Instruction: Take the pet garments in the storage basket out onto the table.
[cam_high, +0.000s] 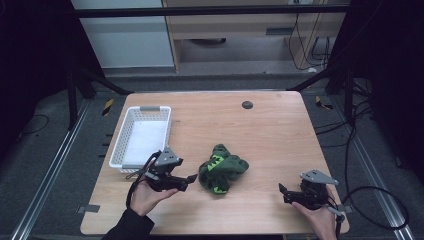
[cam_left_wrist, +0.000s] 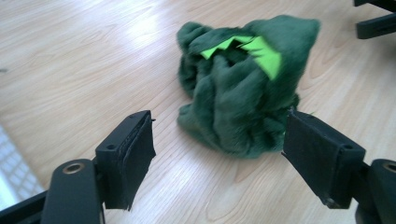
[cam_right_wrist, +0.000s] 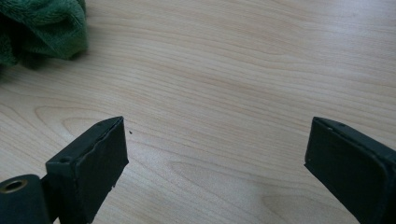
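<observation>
A crumpled dark green plush cloth (cam_high: 223, 169) with bright green zigzag trim lies near the middle of the wooden table (cam_high: 270, 135). My left gripper (cam_high: 191, 178) is held low just to its left, pointing at it, jaws open. In the left gripper view the cloth (cam_left_wrist: 243, 93) sits just beyond the open gripper (cam_left_wrist: 219, 130), its near edge close to the right pad, with nothing pinched. My right gripper (cam_high: 282, 192) rests near the front right of the table, open, over bare wood (cam_right_wrist: 215, 140). One corner of the cloth (cam_right_wrist: 42, 28) lies far to its upper left.
A white slotted plastic basket (cam_high: 122, 136) stands at the table's left edge, behind the left hand. A small dark round disc (cam_high: 247, 104) sits near the far edge. The other gripper's jaws (cam_left_wrist: 378, 23) appear beyond the cloth in the left gripper view.
</observation>
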